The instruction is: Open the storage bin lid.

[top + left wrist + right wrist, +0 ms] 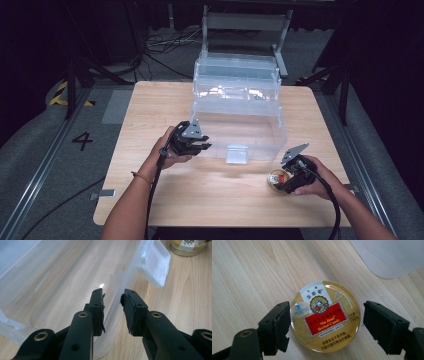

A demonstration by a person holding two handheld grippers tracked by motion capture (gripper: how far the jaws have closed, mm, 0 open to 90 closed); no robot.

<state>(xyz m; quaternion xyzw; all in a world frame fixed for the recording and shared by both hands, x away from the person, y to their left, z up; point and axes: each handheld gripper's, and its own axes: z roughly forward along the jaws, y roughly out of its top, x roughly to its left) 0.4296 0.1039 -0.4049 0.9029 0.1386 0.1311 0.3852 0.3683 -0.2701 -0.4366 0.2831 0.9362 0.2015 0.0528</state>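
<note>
A round gold candy tin (325,315) with a red label lies flat on the wooden table, at the front right in the high view (278,178). My right gripper (326,312) is open and straddles it, one jaw on each side; the left jaw is almost at the tin's edge, the right one a little apart. A clear plastic tiered box (235,132) stands open in the middle of the table. My left gripper (113,295) is open at the box's front left corner (200,146), with the thin clear wall (117,281) running between its jaws. The tin's rim (187,247) also peeks in at the top right of the left gripper view.
The box's white latch (155,265) hangs from its front wall (236,154). Its upper trays (235,75) are stepped back toward the table's far edge. Bare wood (210,195) lies between the two hands. Cables and metal frames sit on the floor beyond the table.
</note>
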